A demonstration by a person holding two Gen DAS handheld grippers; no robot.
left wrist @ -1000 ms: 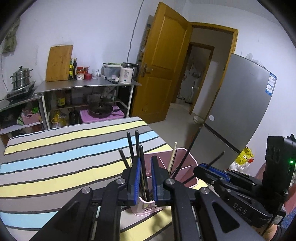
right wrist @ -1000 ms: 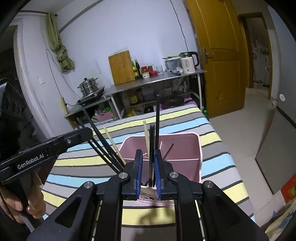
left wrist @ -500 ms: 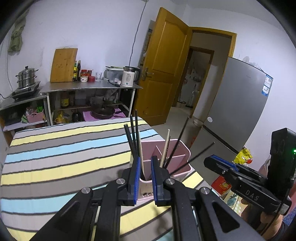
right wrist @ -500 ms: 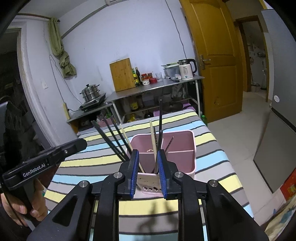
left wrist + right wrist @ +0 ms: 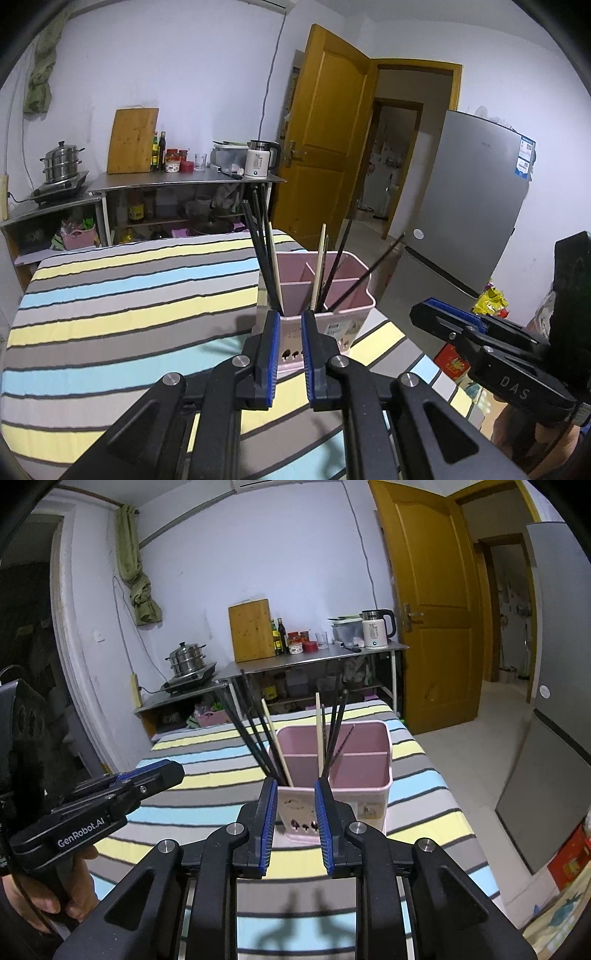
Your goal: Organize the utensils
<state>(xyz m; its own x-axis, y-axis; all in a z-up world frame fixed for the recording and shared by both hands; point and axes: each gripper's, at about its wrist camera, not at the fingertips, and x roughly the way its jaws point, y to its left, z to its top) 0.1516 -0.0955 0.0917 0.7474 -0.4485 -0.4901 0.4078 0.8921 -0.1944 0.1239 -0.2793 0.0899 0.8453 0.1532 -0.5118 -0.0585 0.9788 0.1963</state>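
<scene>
A pink divided utensil holder (image 5: 343, 295) (image 5: 365, 775) stands on the striped table (image 5: 129, 295) near its right end. Black chopsticks (image 5: 260, 251) (image 5: 251, 734) and pale wooden chopsticks (image 5: 318, 273) (image 5: 317, 734) stand in its near compartments. My left gripper (image 5: 289, 350) is slightly open and empty, just in front of the holder. My right gripper (image 5: 295, 816) is open and empty, a little back from the holder. Each gripper shows in the other's view: the right one (image 5: 480, 343) and the left one (image 5: 122, 790).
A steel shelf (image 5: 177, 181) with a cutting board (image 5: 133, 140), bottles, kettle (image 5: 260, 158) and steamer pot (image 5: 59, 162) stands behind the table. An open wooden door (image 5: 325, 140) and a grey fridge (image 5: 469, 203) are to the right. The table edge drops off right of the holder.
Both grippers have let go of the chopsticks, which now stand in the holder, and have drawn back from it. The right jaws have opened wider.
</scene>
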